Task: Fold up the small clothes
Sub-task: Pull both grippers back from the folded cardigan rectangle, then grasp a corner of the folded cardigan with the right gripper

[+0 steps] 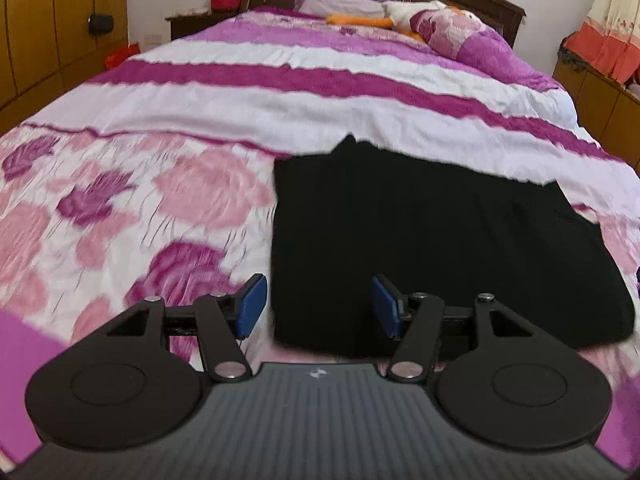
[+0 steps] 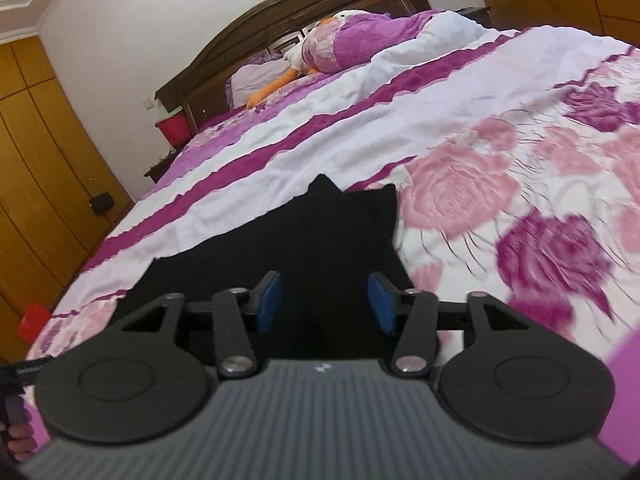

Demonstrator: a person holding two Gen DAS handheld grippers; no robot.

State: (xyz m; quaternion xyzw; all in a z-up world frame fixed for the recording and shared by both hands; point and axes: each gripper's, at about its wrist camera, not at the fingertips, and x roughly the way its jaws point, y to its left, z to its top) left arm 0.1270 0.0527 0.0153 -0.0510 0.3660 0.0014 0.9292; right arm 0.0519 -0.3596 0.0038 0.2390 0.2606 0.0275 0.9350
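From the left wrist camera, I saw my left gripper [image 1: 319, 306] spread apart with nothing between its blue pads, over the near left edge of a black garment [image 1: 440, 248] lying flat on the floral bedspread [image 1: 160, 200].

From the right wrist camera, my right gripper [image 2: 326, 300] was likewise spread and empty, above the same garment [image 2: 320, 240].
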